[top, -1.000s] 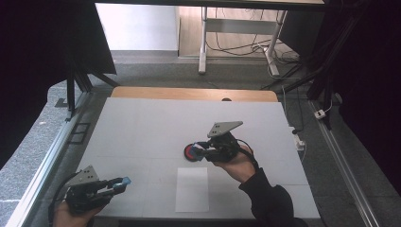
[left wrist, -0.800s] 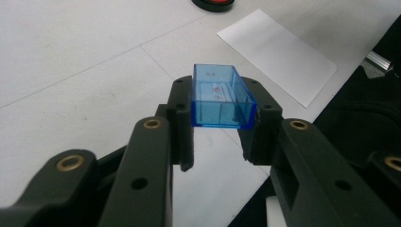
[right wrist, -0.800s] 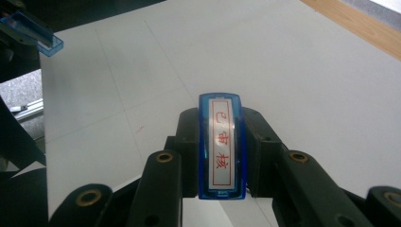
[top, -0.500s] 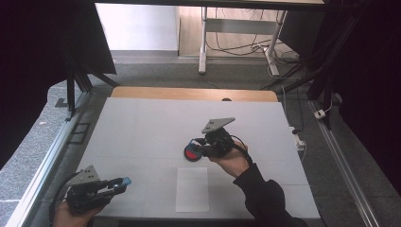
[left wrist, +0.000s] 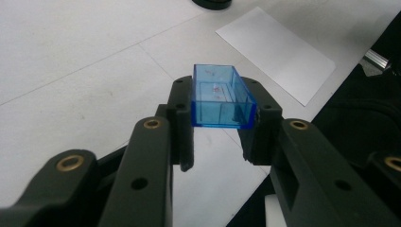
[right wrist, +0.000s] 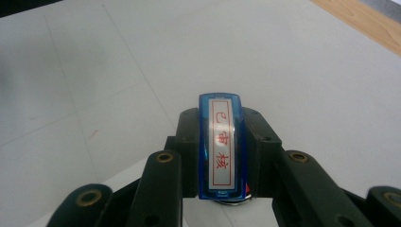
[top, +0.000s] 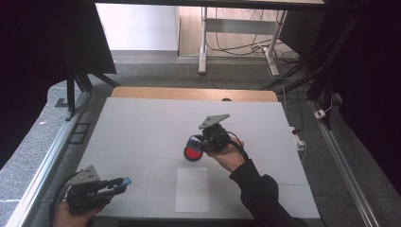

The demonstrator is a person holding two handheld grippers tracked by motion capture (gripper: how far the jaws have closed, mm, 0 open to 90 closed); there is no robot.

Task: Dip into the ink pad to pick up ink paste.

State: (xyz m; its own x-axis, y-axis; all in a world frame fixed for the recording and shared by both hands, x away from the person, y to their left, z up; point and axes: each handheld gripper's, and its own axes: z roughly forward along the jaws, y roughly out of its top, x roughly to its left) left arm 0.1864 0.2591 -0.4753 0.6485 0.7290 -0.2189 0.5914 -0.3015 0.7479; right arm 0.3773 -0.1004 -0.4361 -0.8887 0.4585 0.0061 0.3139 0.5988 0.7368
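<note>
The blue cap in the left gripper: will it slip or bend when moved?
The blue cap looks like hard clear plastic, so probably stiff. Its smooth walls may slip, though the left gripper clamps two flat sides. Hollow, so likely light.

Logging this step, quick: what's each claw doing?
Left claw: shut on the blue cap.
Right claw: shut on the blue stamp.

You hold a clear blue cap [left wrist: 221,97], a blue stamp [right wrist: 220,146] with red characters on white; red ink pad [top: 191,152], white paper [top: 192,189]
</note>
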